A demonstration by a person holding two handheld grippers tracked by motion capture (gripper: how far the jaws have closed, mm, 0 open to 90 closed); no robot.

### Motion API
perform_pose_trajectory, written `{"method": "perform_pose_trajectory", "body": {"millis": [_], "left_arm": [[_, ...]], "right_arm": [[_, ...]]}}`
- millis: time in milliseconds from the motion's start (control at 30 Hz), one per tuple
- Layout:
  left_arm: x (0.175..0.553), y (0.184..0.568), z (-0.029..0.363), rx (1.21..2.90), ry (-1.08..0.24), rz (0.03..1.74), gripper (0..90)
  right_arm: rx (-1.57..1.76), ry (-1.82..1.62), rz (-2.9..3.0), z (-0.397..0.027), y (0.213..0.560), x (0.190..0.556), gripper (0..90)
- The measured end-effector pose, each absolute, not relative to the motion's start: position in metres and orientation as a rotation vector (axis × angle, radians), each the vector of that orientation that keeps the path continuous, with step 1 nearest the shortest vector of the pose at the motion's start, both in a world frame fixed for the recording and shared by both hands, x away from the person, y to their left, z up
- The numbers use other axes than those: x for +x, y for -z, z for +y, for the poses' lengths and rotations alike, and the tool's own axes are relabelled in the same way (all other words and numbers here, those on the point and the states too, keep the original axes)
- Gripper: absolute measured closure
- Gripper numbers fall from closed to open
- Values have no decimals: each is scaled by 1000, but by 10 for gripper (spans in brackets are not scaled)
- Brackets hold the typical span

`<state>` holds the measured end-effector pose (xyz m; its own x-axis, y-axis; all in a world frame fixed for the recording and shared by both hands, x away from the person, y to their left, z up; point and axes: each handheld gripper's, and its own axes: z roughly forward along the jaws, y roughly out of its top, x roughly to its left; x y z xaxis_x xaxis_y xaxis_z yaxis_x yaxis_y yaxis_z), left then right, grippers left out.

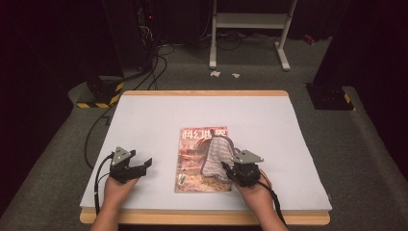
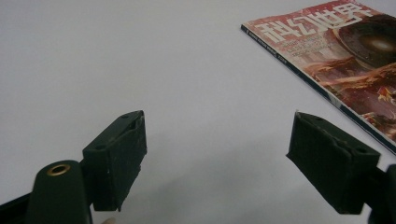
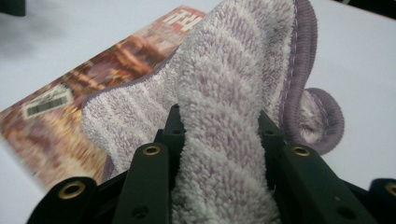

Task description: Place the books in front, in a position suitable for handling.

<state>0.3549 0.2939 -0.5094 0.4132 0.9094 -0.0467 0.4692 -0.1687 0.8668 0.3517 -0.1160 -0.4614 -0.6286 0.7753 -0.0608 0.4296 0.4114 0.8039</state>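
- Cloth [image 3: 233,107], one: a fluffy lilac-and-white striped towel with a purple hem. My right tongs [image 1: 230,169] pinch a bunched fold of it between the pads, so the rest drapes away from me over the magazine's right half. I judge I hold it by a fold to lift it off the cover or drag it across.
- Magazine [image 1: 192,161], one: red-orange cover, flat on the desk near the middle of the near edge, its spine to the left. It serves as the surface under the cloth.
- Left tongs [image 2: 217,154], one: spread wide, nothing between the pads, low over bare desk just left of the magazine, towards the near left corner. I judge they wait there, ready to steady the magazine.
- Right tongs, one: at the magazine's near right corner, pressed onto the cloth.
- Desk [image 1: 269,120], one: white top with a wooden rim, carrying all of the above.
- Hands, two: one behind each pair of tongs.
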Motion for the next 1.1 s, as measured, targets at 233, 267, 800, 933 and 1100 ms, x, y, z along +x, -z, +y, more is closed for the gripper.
{"method": "perform_pose_trajectory", "body": {"millis": [233,267,800,933,1100], "left_arm": [[355,509,294,1798,-635,1191,197],[355,509,294,1798,-634,1192,196],[355,509,294,1800,-632,1189,198],[355,509,294,1803,-634,1188,198],[355,509,294,1802,-631,1188,199]], "right_arm": [[1059,-1055,2260,-108,457,381,660],[1064,-1039,2267,-107,460,384,659],[1022,-965,2407,-43,489,401,653],[987,-976,2429,-20,490,402,653],[952,-998,2443,3,491,401,653]]}}
